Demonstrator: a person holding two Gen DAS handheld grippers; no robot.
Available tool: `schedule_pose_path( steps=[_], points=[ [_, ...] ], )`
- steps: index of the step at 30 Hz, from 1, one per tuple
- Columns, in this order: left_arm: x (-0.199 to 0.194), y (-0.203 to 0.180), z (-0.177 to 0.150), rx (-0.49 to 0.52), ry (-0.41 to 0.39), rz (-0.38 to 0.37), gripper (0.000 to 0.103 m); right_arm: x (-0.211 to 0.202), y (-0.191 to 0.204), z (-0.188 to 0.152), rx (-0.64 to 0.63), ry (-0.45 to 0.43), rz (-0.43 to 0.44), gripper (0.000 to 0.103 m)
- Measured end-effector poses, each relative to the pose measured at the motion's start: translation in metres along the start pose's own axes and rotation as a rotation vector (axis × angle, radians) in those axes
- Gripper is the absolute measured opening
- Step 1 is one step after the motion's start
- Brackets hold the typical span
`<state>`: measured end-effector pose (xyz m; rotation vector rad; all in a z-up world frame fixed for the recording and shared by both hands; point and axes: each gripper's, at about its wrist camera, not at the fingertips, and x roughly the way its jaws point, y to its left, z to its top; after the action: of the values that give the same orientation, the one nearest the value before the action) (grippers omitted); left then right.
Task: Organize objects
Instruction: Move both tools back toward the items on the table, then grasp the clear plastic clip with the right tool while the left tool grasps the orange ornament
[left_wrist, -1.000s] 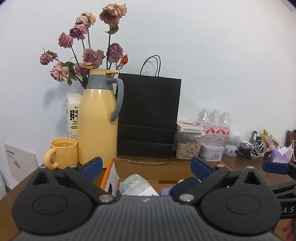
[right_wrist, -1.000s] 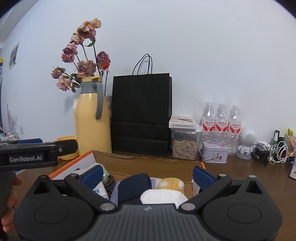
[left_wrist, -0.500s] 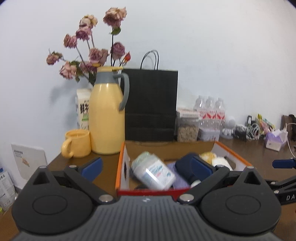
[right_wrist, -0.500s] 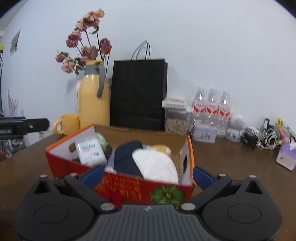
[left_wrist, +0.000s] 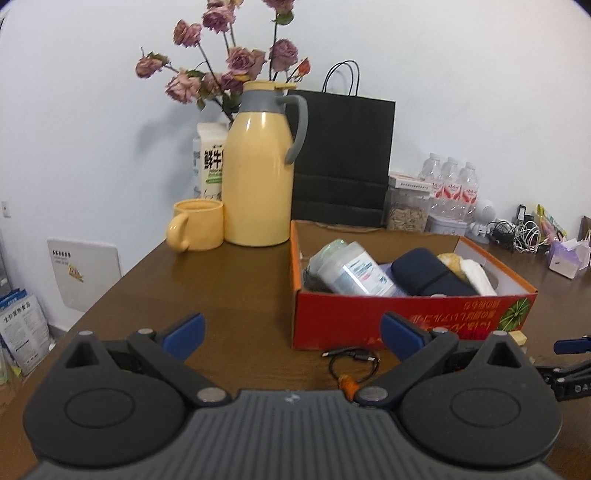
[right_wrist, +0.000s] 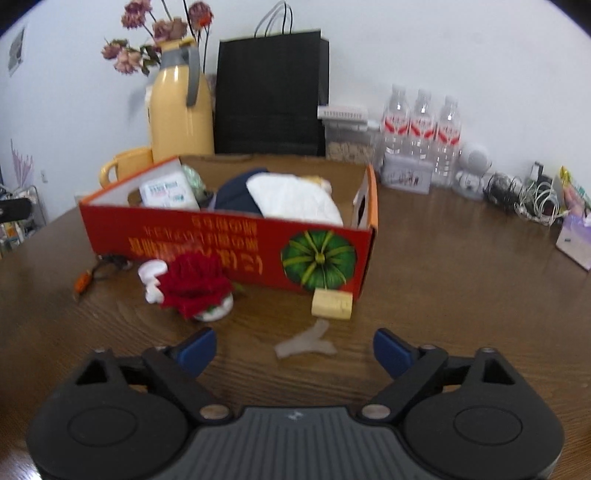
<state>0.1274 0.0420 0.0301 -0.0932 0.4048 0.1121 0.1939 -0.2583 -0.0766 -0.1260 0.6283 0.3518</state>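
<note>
An open red cardboard box (right_wrist: 229, 240), filled with soft and plastic items, sits mid-worktop (right_wrist: 461, 280) on dark grained wood. Bare wood lies to its right. Before it lie a red knitted rose (right_wrist: 195, 282) and a pale block (right_wrist: 331, 303). The right tool (right_wrist: 293, 349) is closing, nothing between its jaws; the left tool (left_wrist: 291, 332) is spread, empty.

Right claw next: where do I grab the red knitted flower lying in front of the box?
Probably take the red knitted flower across its soft red bloom, coming down from above. It bulges up clear of the wooden table, while its white base is low and partly hidden. The right claw is closing, nothing between.
</note>
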Motion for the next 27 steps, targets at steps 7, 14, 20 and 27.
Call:
schedule_pose_path(
  steps=[7, 14, 20, 27],
  points=[
    [-0.001, 0.009, -0.005, -0.027, 0.009, 0.013, 0.103, 0.021, -0.005, 0.001, 0.036, 0.043, -0.007, 0.057],
    [0.002, 0.010, -0.009, -0.035, 0.022, 0.006, 0.103, 0.020, -0.002, -0.001, 0.026, 0.024, 0.002, 0.042],
    [0.005, 0.010, -0.013, -0.040, 0.034, 0.006, 0.103, 0.018, 0.001, -0.003, 0.022, 0.007, 0.013, 0.019],
    [0.005, 0.012, -0.015, -0.043, 0.038, 0.009, 0.103, 0.015, 0.005, -0.005, 0.009, 0.000, 0.024, 0.005]
  ],
)
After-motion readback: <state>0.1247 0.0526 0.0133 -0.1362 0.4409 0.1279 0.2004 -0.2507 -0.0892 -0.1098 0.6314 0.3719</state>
